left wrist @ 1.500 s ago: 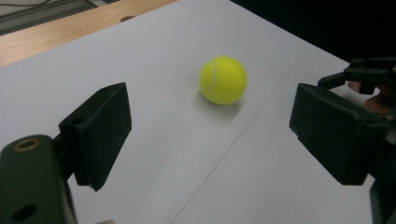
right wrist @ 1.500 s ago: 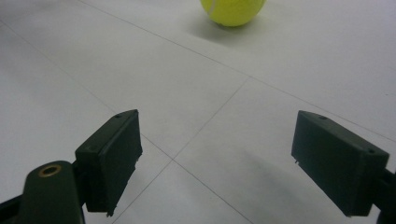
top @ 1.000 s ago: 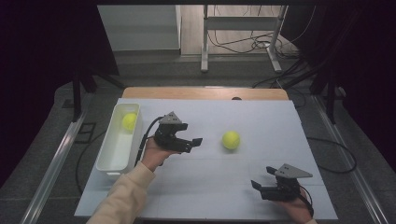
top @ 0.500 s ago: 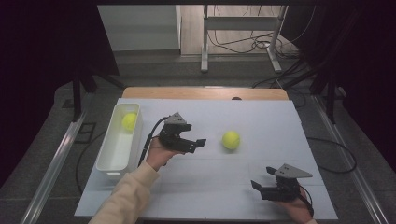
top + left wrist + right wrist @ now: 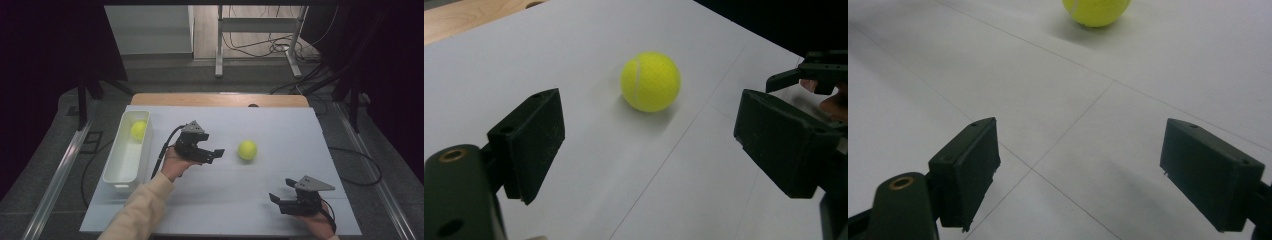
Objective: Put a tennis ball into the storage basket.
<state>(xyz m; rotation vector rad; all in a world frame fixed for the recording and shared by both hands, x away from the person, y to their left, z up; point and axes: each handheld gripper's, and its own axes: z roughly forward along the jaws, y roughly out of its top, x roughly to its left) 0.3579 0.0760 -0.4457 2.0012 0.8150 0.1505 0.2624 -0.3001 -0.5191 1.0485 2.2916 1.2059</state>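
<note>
A: Ball [image 5: 247, 149] on the white table [image 5: 260, 200], yellow and round, all by itself near the middle.

B: Is a gripper holding it?

A: No. The left gripper [image 5: 214, 154] is just beside the ball and points at it. Its jaws are spread wide with nothing between them. In the left gripper view the ball [image 5: 650, 81] sits a bit ahead of the two black jaws, not touching them.

B: And the other gripper?

A: The right gripper [image 5: 281, 193] is down near the front edge of the table, well apart from the ball. Its jaws are spread wide too, with just bare table between them.

B: Is there another ball?

A: Yes, a second yellow ball [image 5: 138, 130] lies in the far end of the white bin [image 5: 116, 172] on the left side.
</note>
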